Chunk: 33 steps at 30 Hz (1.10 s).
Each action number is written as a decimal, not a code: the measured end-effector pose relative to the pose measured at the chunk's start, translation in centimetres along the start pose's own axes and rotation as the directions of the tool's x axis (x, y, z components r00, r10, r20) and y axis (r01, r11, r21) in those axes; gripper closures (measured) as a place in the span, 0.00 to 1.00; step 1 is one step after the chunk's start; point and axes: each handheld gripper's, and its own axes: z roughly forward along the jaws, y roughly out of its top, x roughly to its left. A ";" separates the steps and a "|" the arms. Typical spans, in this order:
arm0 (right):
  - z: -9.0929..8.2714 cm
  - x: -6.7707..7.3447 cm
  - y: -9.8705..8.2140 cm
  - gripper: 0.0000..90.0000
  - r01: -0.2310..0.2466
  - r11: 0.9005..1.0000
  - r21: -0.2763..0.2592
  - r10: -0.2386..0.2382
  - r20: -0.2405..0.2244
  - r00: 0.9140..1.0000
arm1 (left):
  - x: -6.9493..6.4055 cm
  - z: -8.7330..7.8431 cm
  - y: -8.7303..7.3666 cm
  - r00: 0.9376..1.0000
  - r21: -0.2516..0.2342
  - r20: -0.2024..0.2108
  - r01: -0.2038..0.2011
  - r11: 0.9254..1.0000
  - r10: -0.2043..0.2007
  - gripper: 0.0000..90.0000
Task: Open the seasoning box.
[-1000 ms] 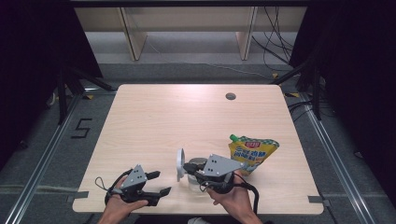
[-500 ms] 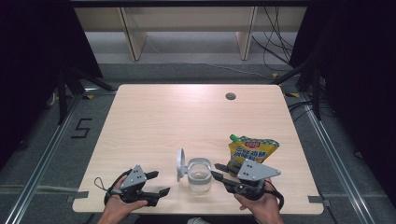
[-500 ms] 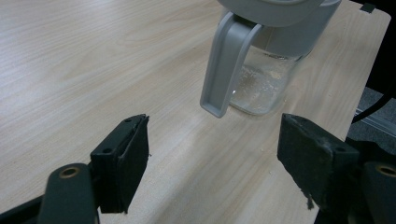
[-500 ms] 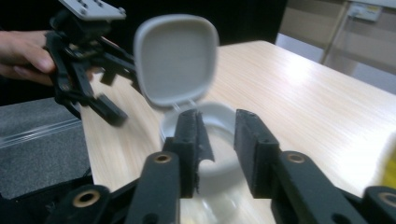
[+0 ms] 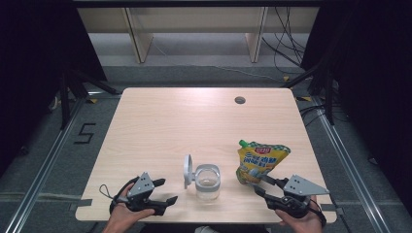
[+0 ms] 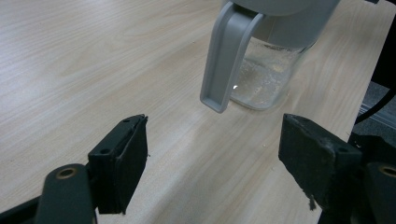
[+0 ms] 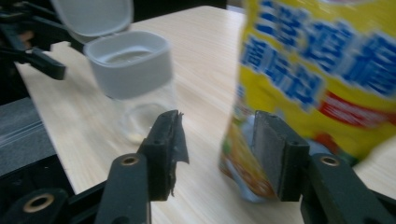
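A clear jar (image 5: 208,183) with a grey collar stands near the table's front edge, and its hinged lid (image 5: 187,171) is flipped up on its left. Right of it lies a yellow printed pouch (image 5: 260,160). My left gripper (image 5: 171,199) rests left of the jar, open, with its jaws aimed at the jar (image 6: 261,74). My right gripper (image 5: 259,186) sits at the pouch's near end. Its jaws have just been opening and press on nothing. In the right gripper view (image 7: 219,137) the pouch (image 7: 317,70) rises just ahead, its lower corner in line with the gap. The jar (image 7: 133,74) stands farther left.
The wooden table (image 5: 194,121) has a small round hole (image 5: 239,100) at its far right. Its front edge runs close under both hands. Black frame rails and dark curtains flank the table, and shelving stands behind it.
My right gripper has left the jar and moved right to the pouch's near end, and its jaws have opened. The jar now stands uncovered. The left gripper has stayed put.
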 end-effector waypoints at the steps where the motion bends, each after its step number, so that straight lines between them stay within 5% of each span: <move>1: 0.0 -0.5 -0.2 0.54 0.007 1.000 0.001 -0.008 0.003 1.000 | 0.0 -0.1 0.0 1.000 0.020 0.000 -0.001 1.000 0.001 0.26; 4: 0.0 -0.8 -0.7 0.51 -0.069 0.997 0.029 0.068 0.017 0.998 | 0.2 0.1 0.0 1.000 0.027 0.002 -0.031 0.999 0.031 0.26; 5: 0.1 -1.3 -0.8 0.50 -0.044 0.999 0.031 0.043 0.022 0.999 | 0.1 0.2 0.0 1.000 0.032 0.001 -0.009 0.999 0.009 0.26; 9: 0.2 -2.2 -1.4 0.42 -0.075 0.997 0.034 0.072 0.073 0.995 | 0.0 0.2 0.0 1.000 0.018 0.002 0.009 1.000 -0.009 0.26; 11: 0.1 -2.8 -1.7 0.38 -0.109 0.993 0.038 0.105 0.096 0.990 | 0.1 0.1 0.0 1.000 0.025 0.002 -0.007 1.000 0.007 0.26; 16: 0.4 -4.7 -2.2 0.28 -0.083 0.996 0.039 0.077 0.133 0.988 | 0.1 0.2 0.0 1.000 0.033 -0.001 -0.013 0.999 0.013 0.26; 17: 0.6 -4.6 -2.2 0.27 -0.111 0.994 0.024 0.107 0.127 0.986 | 0.1 0.2 0.0 1.000 0.036 0.008 -0.004 0.999 0.004 0.26; 29: 2.2 -6.0 -2.2 0.18 -0.024 1.000 0.014 0.022 0.082 0.996 | 0.2 0.4 0.2 1.000 0.043 -0.004 -0.014 0.999 0.014 0.26; 30: 2.2 -6.0 -2.2 0.18 -0.030 0.999 0.015 0.028 0.090 0.996 | 0.0 0.5 0.2 1.000 0.023 0.004 0.011 1.000 -0.011 0.26; 33: 2.5 -5.9 -2.3 0.18 -0.041 0.999 0.010 0.040 0.066 0.997 | 0.2 0.5 0.1 1.000 0.027 0.006 0.004 1.000 -0.004 0.26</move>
